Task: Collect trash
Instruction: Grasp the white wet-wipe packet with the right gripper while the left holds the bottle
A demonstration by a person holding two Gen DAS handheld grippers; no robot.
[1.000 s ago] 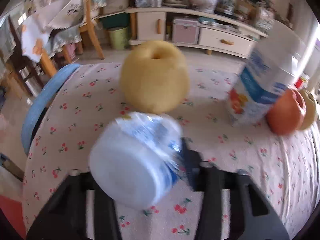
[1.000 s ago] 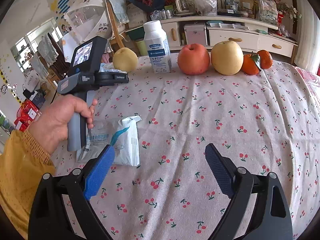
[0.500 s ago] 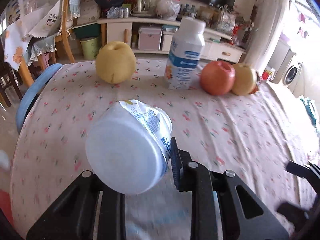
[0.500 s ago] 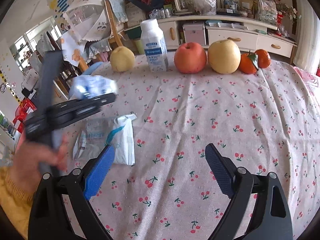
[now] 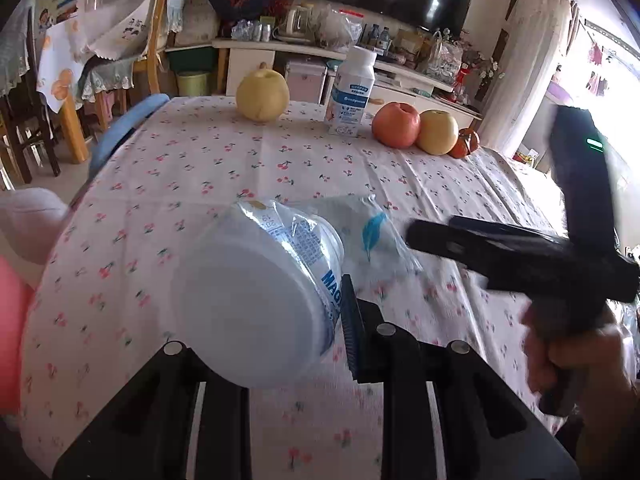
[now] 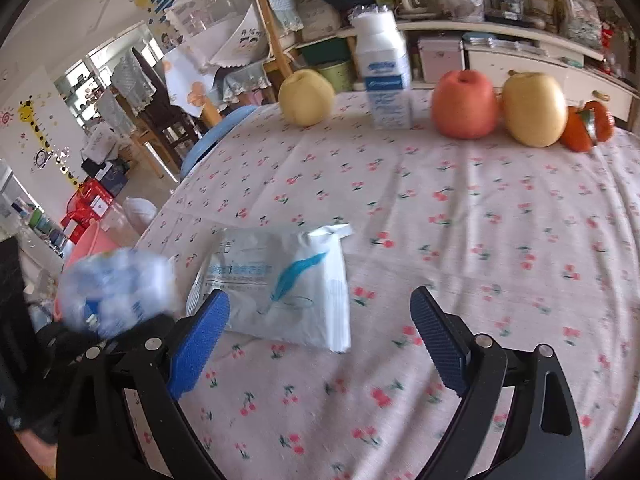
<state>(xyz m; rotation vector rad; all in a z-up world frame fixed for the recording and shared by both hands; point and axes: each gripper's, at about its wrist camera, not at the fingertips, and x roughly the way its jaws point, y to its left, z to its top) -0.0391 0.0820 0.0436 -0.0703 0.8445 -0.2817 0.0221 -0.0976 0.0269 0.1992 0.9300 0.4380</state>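
A: Since a second ago the left gripper (image 5: 280, 320) has swung back across the table (image 6: 500, 208), away from the pear it was near, and its jaws closed the last bit onto the cup (image 5: 256, 304); the pear (image 5: 262, 94) now sits far off at the back.

B: So the cup is clamped?

A: Yes, pinched between the left jaws and carried above the cloth, base toward the camera. The right wrist view shows it as a blur at the near left.

B: And the right gripper (image 6: 320, 332)?

A: Jaws wide apart, nothing between them. The packet (image 6: 288, 288) lies flat on the cloth just ahead of it, slightly left of centre, its near-left corner beside the left finger (image 6: 200, 340).

B: Its long axis?

A: Roughly near to far, leaning a little right. The right gripper is plainly the nearer one, so the next pick likely falls to it, after a small shift left.

B: Beyond that?

A: Bottle (image 6: 384, 68), apple (image 6: 464, 104) and more fruit along the far edge.
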